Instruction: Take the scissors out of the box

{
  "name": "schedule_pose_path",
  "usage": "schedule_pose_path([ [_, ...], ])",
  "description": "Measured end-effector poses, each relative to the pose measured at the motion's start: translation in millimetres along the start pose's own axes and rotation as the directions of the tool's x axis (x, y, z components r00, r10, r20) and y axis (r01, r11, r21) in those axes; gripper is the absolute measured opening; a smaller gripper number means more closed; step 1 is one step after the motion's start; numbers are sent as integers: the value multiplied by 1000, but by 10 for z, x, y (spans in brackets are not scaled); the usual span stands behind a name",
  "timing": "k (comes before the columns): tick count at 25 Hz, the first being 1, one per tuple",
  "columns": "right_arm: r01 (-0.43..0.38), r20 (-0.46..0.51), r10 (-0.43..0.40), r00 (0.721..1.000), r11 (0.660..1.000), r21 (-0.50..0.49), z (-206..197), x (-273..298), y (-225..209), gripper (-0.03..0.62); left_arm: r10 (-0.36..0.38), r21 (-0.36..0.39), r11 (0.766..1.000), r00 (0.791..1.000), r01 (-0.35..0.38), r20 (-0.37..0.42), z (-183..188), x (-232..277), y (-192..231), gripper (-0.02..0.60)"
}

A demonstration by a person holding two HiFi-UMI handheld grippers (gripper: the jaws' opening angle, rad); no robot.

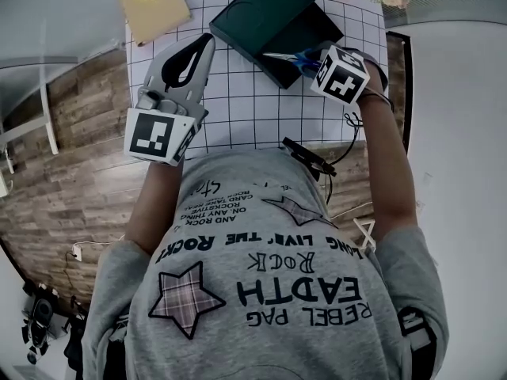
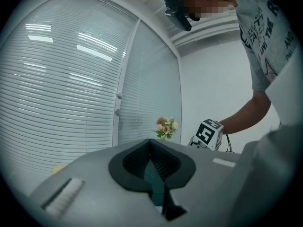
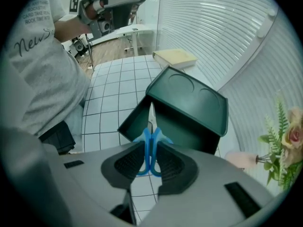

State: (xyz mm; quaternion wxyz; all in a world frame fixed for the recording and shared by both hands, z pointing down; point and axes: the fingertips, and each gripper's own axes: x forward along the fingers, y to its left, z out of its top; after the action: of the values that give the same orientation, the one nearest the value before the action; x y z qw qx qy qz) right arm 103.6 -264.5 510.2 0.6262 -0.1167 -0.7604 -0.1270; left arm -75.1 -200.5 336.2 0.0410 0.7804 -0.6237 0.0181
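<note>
Right claw (image 3: 150, 146) tight on scissors (image 3: 150, 135) at box (image 3: 189, 103)

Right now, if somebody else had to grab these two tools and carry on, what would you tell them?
Left gripper: shut, empty, raised off to the side.
Right gripper: shut on the handles of the blue scissors.
Blades point toward the open dark green box on the gridded mat.
Done: scissors gripped.
Left: draw them clear of the box and probably set them down.
</note>
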Motion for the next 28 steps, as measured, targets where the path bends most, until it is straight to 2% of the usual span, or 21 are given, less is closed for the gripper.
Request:
schedule_pose_path([
  [9, 38, 28, -40, 999, 998, 58, -80, -158, 39, 94, -8, 25, 1000, 1000, 8, 6, 96, -53, -12, 9],
  [13, 50, 117, -70, 991, 985, 166, -82, -272, 68, 94, -12, 36, 999, 1000, 12, 7, 134, -79, -14, 9],
  [18, 63, 243, -133, 961, 959, 276, -1, -463, 75, 94, -13, 53, 999, 1000, 12, 10, 191, -110, -10, 9],
  [21, 74, 322, -187, 928, 940, 332, 63, -596, 51, 94, -10, 65, 998, 1000, 9, 11, 219, -120, -6, 9],
  [23, 64, 391, -223, 893, 923, 379, 112, -708, 32, 94, -8, 69, 998, 1000, 8, 2, 231, -129, -11, 9],
  [28, 2, 566, -308, 765, 880, 475, 272, -1027, -38, 94, -9, 79, 997, 1000, 9, 3, 311, -165, -19, 9],
])
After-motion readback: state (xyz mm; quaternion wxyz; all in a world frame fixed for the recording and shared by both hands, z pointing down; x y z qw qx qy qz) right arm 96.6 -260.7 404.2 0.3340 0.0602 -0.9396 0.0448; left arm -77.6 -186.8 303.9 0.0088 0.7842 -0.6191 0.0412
